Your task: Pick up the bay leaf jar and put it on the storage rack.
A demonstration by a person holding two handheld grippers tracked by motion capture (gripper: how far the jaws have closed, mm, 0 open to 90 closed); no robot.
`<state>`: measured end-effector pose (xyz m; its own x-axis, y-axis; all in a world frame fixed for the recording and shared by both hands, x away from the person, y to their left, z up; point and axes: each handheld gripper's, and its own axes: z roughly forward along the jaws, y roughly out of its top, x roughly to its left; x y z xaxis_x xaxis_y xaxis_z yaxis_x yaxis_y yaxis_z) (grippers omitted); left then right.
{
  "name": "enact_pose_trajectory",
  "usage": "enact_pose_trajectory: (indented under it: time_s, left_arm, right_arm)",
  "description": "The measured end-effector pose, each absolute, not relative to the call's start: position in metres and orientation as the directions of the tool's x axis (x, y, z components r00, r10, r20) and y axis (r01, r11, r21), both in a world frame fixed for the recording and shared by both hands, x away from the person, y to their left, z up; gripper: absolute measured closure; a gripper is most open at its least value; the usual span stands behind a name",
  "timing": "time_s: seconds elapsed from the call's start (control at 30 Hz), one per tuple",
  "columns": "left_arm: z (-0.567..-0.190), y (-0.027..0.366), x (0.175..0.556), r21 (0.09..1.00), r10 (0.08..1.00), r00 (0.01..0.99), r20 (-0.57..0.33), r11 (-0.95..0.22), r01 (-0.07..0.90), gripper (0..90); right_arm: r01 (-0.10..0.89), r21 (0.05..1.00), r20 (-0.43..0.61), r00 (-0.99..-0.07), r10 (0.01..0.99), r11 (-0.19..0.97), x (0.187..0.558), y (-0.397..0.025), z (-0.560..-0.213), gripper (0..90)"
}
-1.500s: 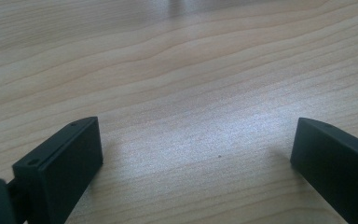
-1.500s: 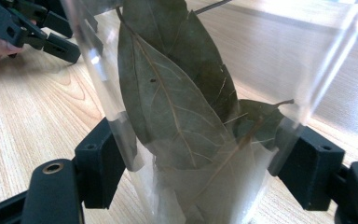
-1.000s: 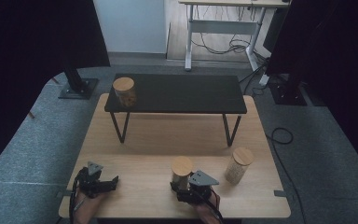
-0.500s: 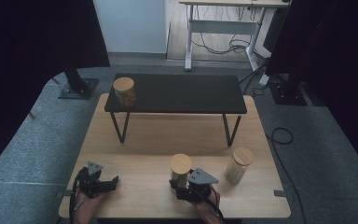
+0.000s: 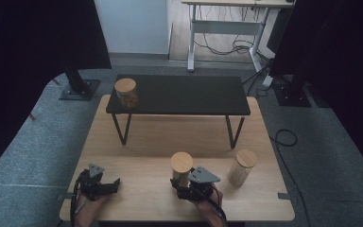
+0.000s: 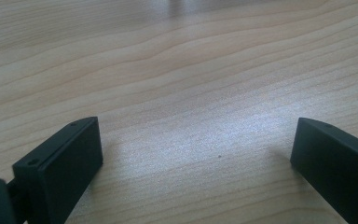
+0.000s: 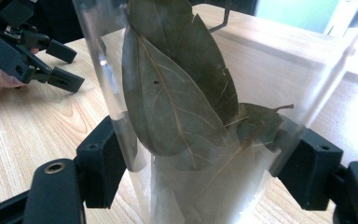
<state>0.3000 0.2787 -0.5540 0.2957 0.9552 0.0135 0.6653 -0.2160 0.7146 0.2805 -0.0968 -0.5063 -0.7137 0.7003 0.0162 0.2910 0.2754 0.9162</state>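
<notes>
A clear jar of bay leaves (image 5: 181, 166) with a wooden lid stands at the near middle of the wooden table (image 5: 170, 137). My right gripper (image 5: 183, 183) is shut on the jar's lower part. In the right gripper view the two jaws press against the jar (image 7: 191, 116) from both sides, around my right gripper (image 7: 200, 163). My left gripper (image 5: 111, 185) rests low at the near left, open. The left gripper (image 6: 196, 158) has bare wood between its jaws. From the right gripper view the left gripper (image 7: 51, 60) is at the upper left, held by a hand.
A second lidded jar (image 5: 242, 166) stands just right of the held one. A third jar (image 5: 125, 92) sits on the left end of a low black bench (image 5: 184, 94) across the table's far half. Grey carpet surrounds the table.
The bay leaf jar and my right gripper have shifted slightly up and left in the high view. The left gripper has stayed put.
</notes>
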Motion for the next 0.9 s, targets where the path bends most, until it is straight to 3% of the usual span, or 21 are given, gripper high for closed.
enact_pose_trajectory:
  time_s: [0.9]
  left_arm:
    - [-0.554, 0.279, 0.300, 0.716, 0.955, 0.295, 0.013, -0.215, 0.665, 1.8]
  right_arm:
    - [0.291, 0.909, -0.005, -0.709, 0.705, 0.299, 0.290, -0.090, -0.476, 25.3]
